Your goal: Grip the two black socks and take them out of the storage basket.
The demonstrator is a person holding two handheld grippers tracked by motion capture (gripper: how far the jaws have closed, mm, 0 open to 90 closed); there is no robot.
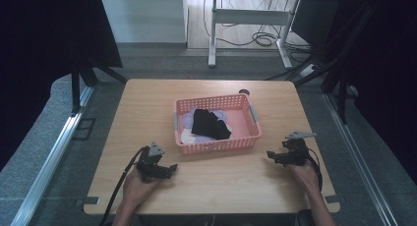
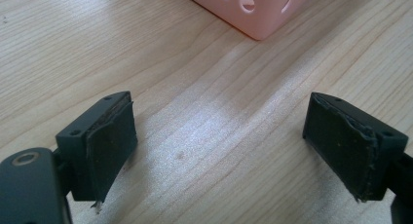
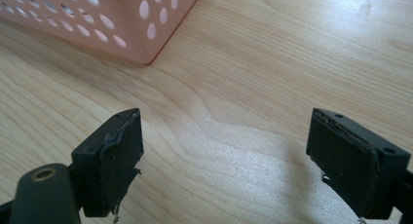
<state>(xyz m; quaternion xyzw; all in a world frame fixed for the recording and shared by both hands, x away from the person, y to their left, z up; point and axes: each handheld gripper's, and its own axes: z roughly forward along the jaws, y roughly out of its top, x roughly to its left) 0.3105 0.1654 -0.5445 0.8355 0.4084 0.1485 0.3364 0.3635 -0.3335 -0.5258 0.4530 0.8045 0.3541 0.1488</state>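
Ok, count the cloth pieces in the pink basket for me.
3 show: a black piece on top in the middle, a lilac one under its left side, and a white one at the front left of the basket. More may lie hidden beneath.

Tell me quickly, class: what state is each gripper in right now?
Left gripper: open, empty, above the bare table near the pink basket.
Right gripper: open, empty, above the table beside the basket.
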